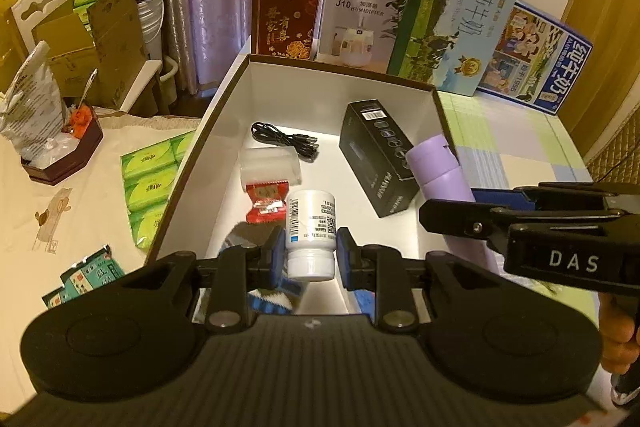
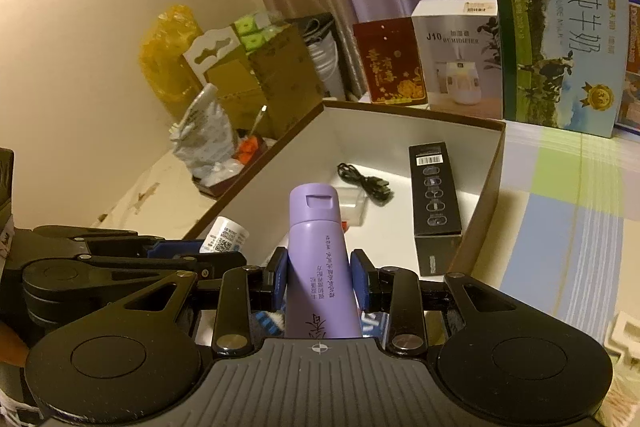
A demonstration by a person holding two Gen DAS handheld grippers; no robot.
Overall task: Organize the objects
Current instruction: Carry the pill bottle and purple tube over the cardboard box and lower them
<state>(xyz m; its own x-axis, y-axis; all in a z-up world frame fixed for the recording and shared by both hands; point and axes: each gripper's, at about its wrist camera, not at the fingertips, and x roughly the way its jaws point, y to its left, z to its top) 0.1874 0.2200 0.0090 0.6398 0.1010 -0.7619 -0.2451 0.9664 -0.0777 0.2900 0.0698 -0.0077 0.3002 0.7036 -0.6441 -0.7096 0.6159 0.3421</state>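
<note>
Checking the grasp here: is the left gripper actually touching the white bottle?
Touching. The left wrist view shows the left gripper with both blue pads pressed against the white bottle, no gap either side.

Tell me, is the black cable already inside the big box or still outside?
Inside. The black cable lies coiled on the white floor of the big box, near its far wall.

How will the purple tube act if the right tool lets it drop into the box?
The purple tube looks round and smooth, so it may roll across the box floor. Its plastic body probably dents rather than breaks. The right tool grips it mid-body, so it could land tilted.
</note>
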